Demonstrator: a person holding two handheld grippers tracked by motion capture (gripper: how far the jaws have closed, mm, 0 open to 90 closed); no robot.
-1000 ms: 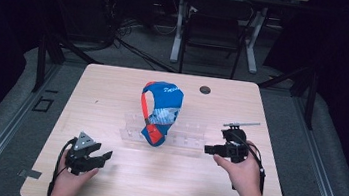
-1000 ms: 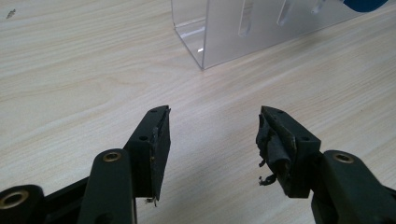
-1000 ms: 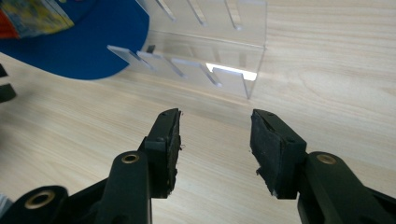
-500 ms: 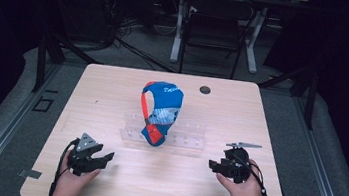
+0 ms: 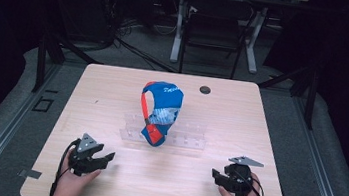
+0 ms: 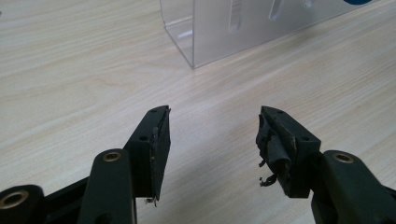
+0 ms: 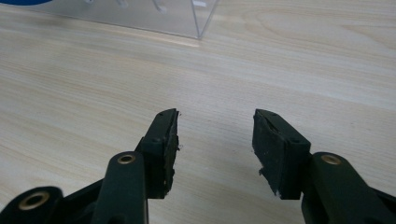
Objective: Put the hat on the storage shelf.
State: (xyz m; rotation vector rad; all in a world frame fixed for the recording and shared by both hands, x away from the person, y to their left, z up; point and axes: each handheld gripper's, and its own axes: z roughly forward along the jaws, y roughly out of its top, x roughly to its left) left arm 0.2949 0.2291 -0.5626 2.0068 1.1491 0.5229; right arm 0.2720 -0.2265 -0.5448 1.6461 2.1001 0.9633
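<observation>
Two hand-held grippers rest low at the near edge of a pale wood bench, the left gripper [image 5: 104, 158] and right gripper [image 5: 216, 176] both with jaws parted and empty, apparently parked clear of the work. Between and beyond them, at mid-bench, a blue, red and white printed bag [image 5: 159, 112] stands upright against a clear acrylic rack [image 5: 189, 135], which seems to prop it. Nothing blocks either approach; a small dark disc [image 5: 205, 89] lies well behind.

Left gripper [image 5: 104, 159] low at near-left, jaws parted; right gripper [image 5: 217, 176] near-right, jaws parted.
</observation>
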